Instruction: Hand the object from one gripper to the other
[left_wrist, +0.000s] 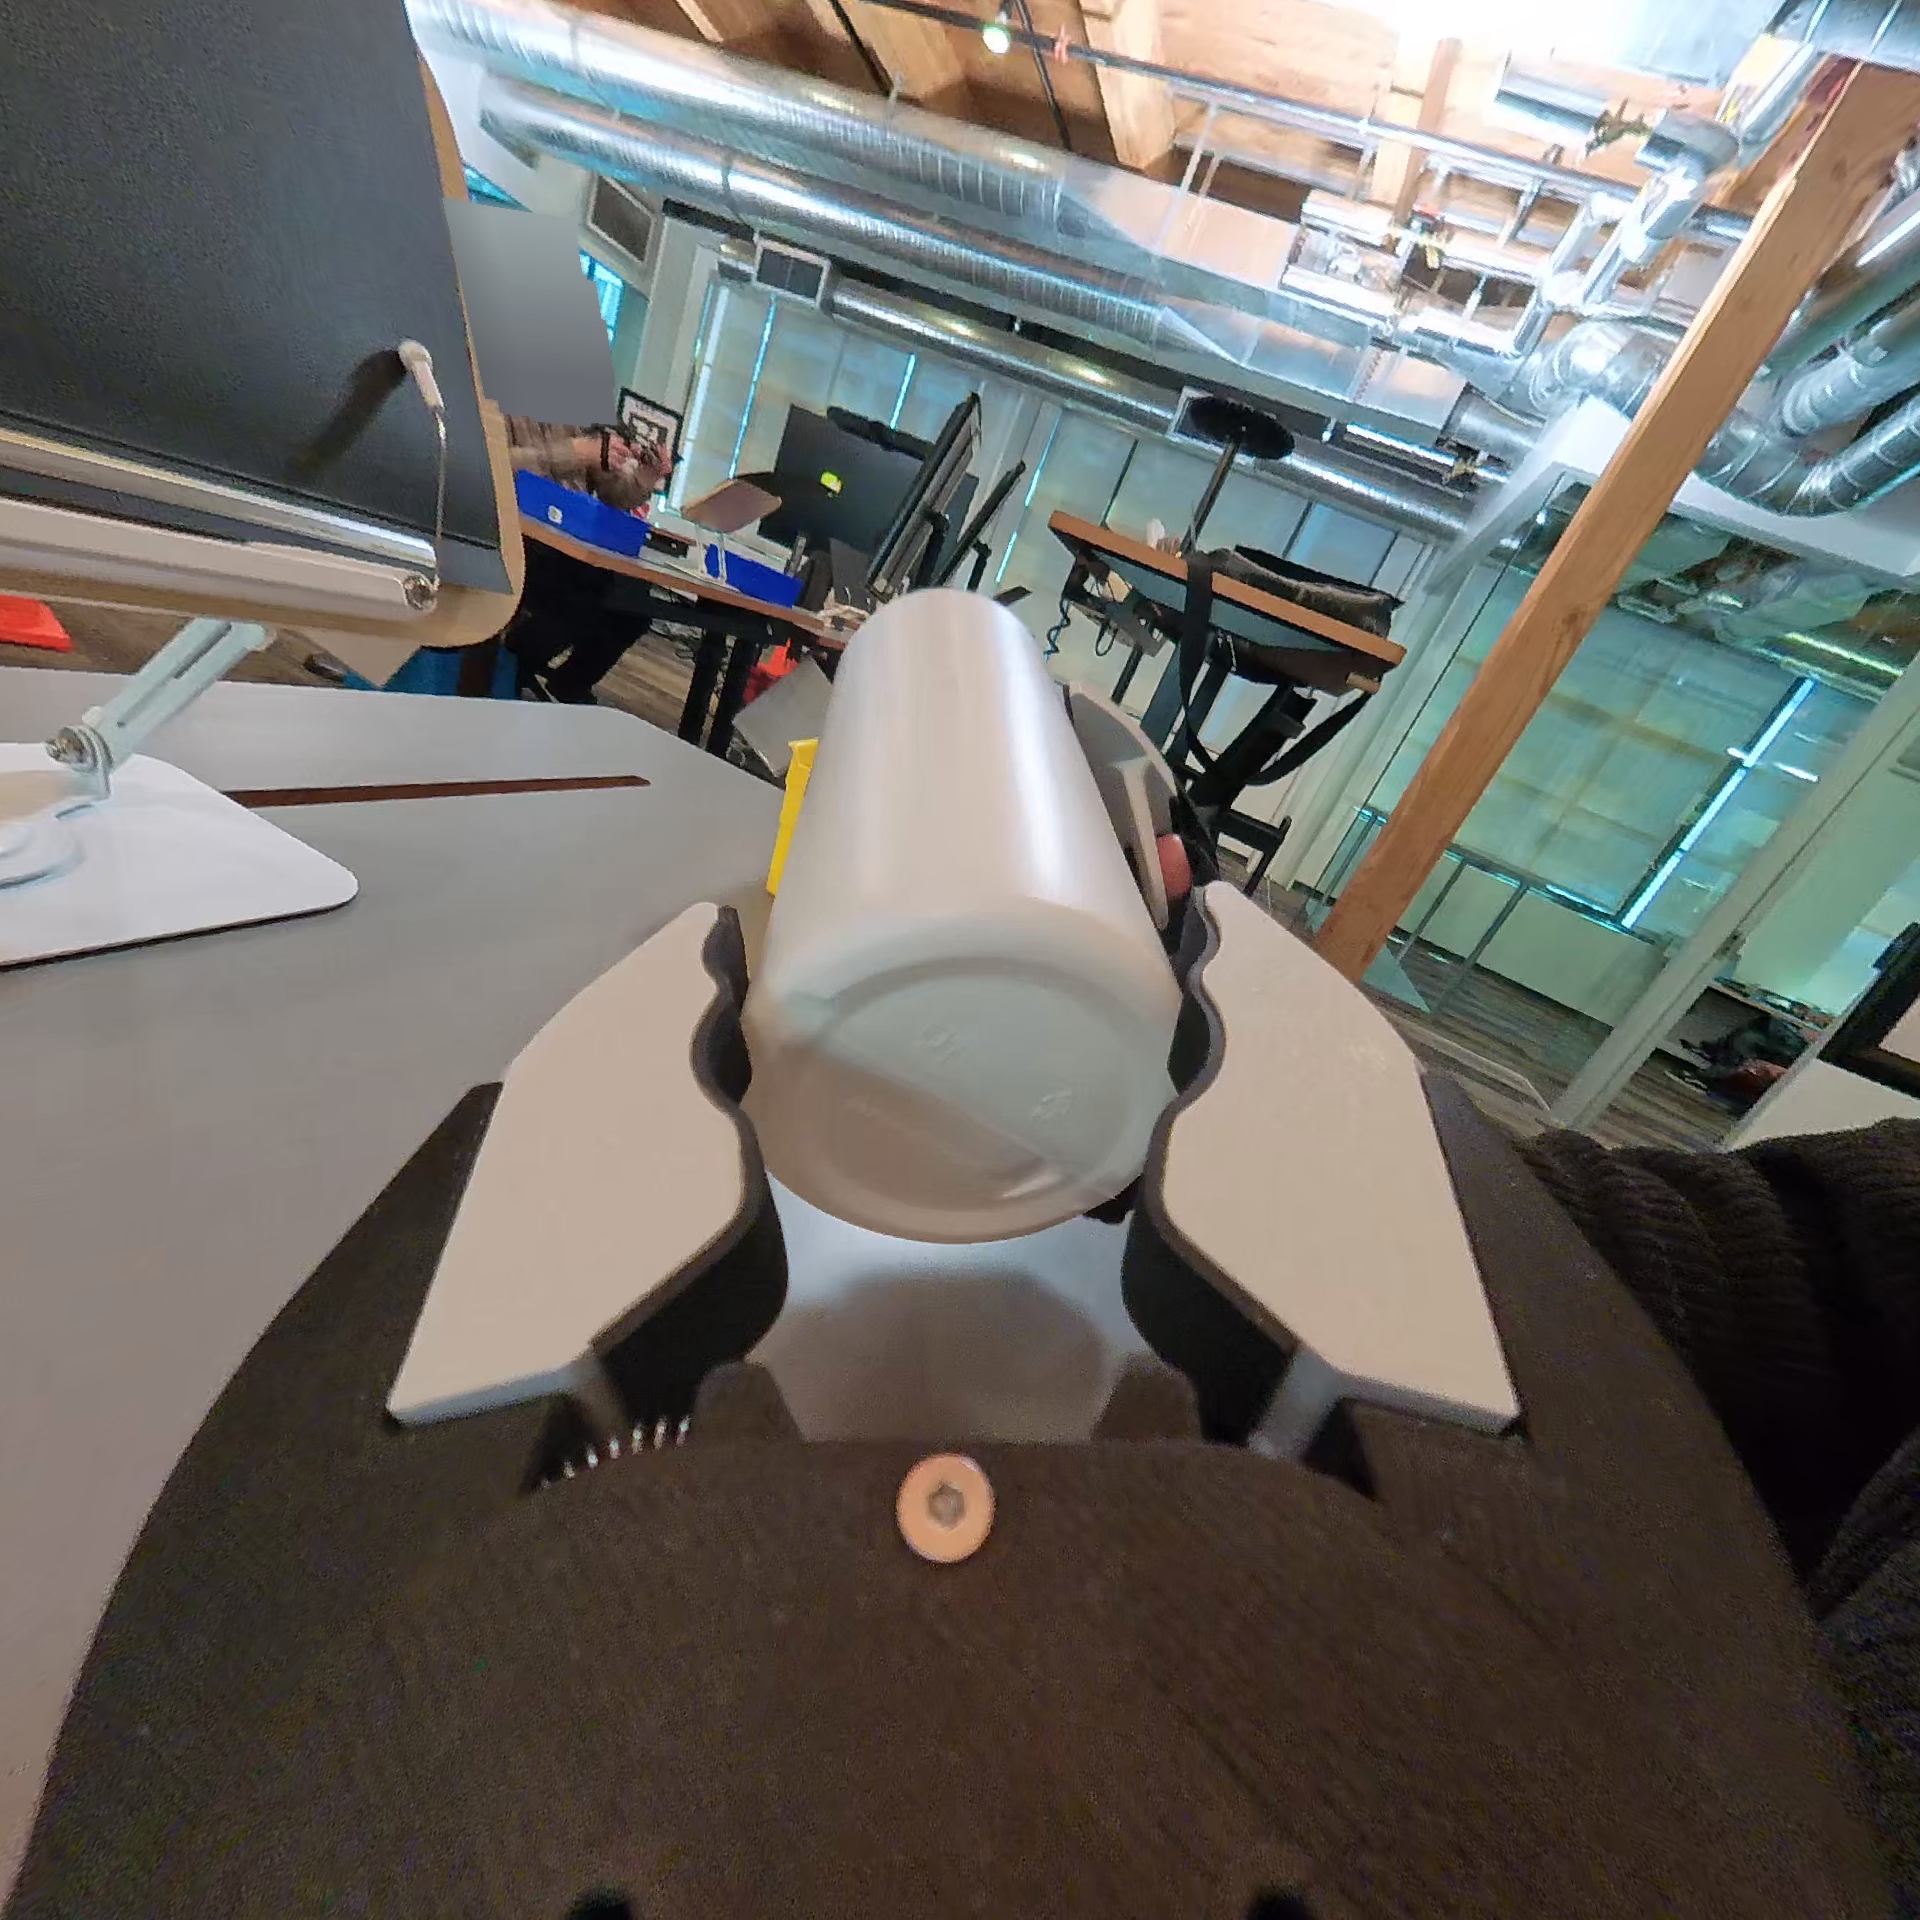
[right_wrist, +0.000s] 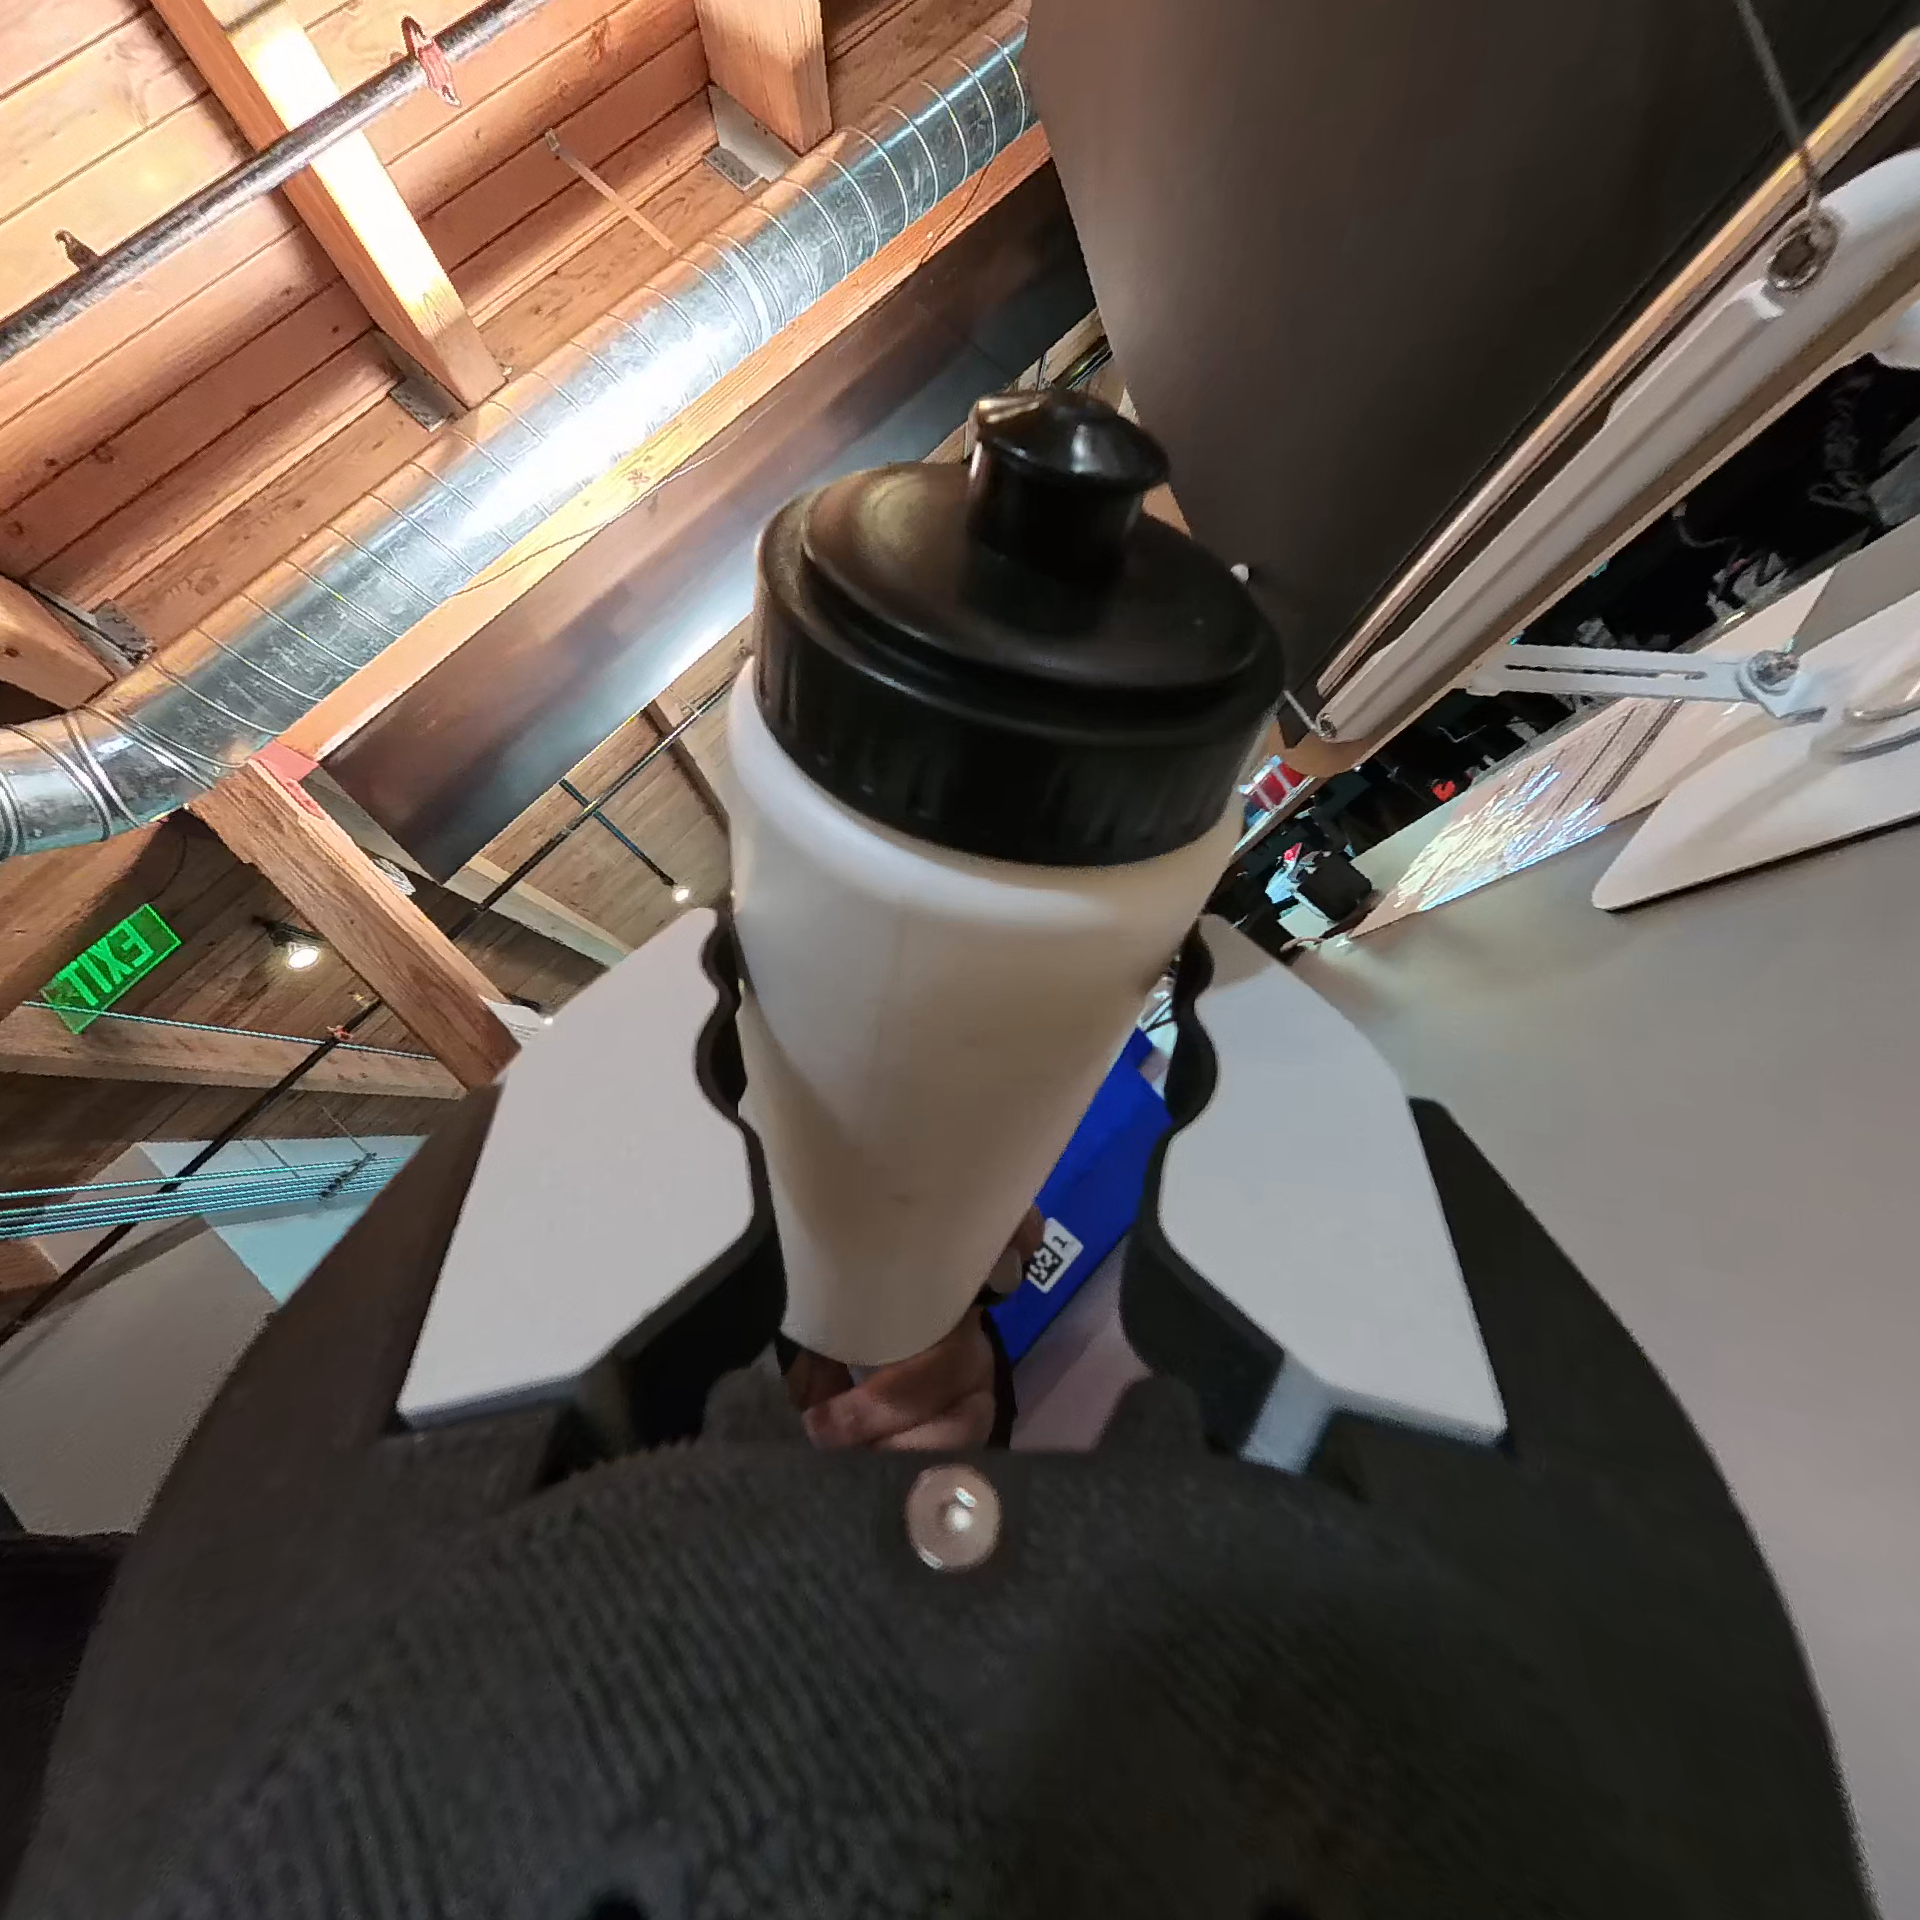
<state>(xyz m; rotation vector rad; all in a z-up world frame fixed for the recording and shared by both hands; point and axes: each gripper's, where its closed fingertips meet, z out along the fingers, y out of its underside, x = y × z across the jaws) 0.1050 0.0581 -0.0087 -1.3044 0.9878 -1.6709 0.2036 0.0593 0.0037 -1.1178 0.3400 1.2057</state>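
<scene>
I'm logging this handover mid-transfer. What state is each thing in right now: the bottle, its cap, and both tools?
White bottle: off the table, gripped at both ends.
Black cap: screwed on; whether its spout is open cannot be told.
Left tool: shut on the bottle's base end, fingers against both sides.
Right tool: shut on the bottle's body below the cap.

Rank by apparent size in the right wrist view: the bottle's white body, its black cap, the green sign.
1. white body
2. black cap, close behind; nearer the lens, so unsure
3. green sign, far off
</scene>
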